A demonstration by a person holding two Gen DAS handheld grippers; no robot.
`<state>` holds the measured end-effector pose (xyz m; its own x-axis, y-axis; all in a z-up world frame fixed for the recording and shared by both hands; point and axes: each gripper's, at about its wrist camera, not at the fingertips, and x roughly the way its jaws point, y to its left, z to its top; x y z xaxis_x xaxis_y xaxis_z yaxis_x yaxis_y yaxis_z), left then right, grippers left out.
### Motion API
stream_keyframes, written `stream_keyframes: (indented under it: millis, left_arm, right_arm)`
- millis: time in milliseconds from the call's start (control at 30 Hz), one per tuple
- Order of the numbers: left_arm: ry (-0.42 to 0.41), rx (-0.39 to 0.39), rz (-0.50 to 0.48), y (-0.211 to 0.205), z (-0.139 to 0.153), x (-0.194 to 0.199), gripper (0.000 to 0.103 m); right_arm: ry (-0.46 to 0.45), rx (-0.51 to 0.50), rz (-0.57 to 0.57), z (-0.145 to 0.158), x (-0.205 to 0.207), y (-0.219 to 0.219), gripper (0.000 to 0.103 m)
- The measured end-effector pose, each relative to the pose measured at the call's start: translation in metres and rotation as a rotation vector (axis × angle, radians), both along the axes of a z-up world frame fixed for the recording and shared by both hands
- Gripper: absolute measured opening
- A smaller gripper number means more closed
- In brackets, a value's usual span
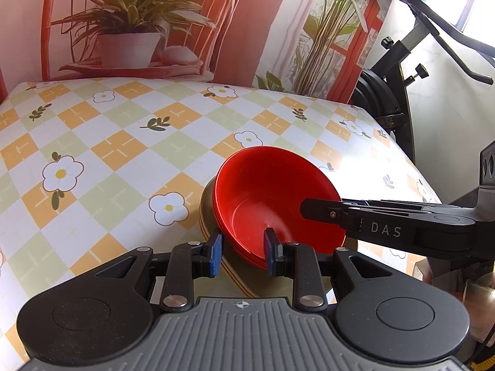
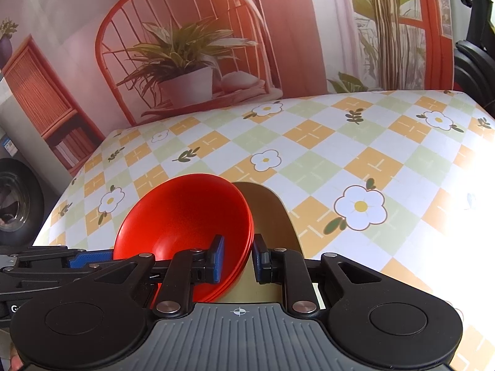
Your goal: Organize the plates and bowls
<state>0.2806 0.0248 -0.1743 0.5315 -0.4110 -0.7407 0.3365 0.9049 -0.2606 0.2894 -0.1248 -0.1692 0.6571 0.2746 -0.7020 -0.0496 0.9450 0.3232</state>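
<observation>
Red bowls (image 1: 266, 204), nested and tilted on a stack of plates (image 1: 210, 216) on my flower-patterned table (image 1: 123, 142), sit between both grippers: my left gripper (image 1: 243, 247) and right gripper (image 2: 238, 258) each straddle the rim, fingers parted, not visibly clamped.

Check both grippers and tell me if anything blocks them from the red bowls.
Nothing visible blocks either. The left gripper straddles the near rim of the red bowls, and the right gripper straddles the rim on its side. The bowls sit on the plates.
</observation>
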Motion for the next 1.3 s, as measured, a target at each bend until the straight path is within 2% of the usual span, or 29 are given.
stream_keyframes:
  millis: [233, 500, 633, 667, 733, 933, 1033, 1133, 1300]
  left_arm:
    - [-0.017, 0.023, 0.006, 0.002, 0.005, -0.001, 0.035]
    - [-0.053, 0.036, 0.011, 0.002, 0.018, -0.006, 0.048]
    - [-0.069, 0.046, 0.019, 0.002, 0.028, -0.009, 0.061]
    - [-0.077, 0.05, 0.021, 0.002, 0.031, -0.01, 0.064]
    - [-0.099, 0.064, 0.024, 0.002, 0.036, -0.013, 0.068]
    - [-0.159, 0.109, 0.048, 0.002, 0.054, -0.023, 0.078]
    - [-0.186, 0.135, 0.051, 0.002, 0.062, -0.029, 0.089]
    - [-0.222, 0.143, 0.054, 0.003, 0.07, -0.037, 0.091]
    - [-0.27, 0.149, 0.105, 0.011, 0.086, -0.049, 0.095]
  right_arm:
    - [-0.014, -0.012, -0.007, 0.004, -0.001, -0.001, 0.024]
    - [-0.034, -0.03, -0.025, 0.012, -0.012, -0.006, 0.033]
    - [-0.054, -0.039, -0.033, 0.021, -0.019, -0.011, 0.053]
    - [-0.059, -0.041, -0.037, 0.023, -0.021, -0.012, 0.056]
    - [-0.067, -0.044, -0.043, 0.028, -0.026, -0.015, 0.06]
    - [-0.095, -0.045, -0.061, 0.043, -0.041, -0.026, 0.088]
    - [-0.107, -0.048, -0.077, 0.051, -0.049, -0.031, 0.092]
    - [-0.118, -0.048, -0.085, 0.06, -0.055, -0.034, 0.103]
    - [-0.153, -0.097, -0.095, 0.078, -0.07, -0.031, 0.103]
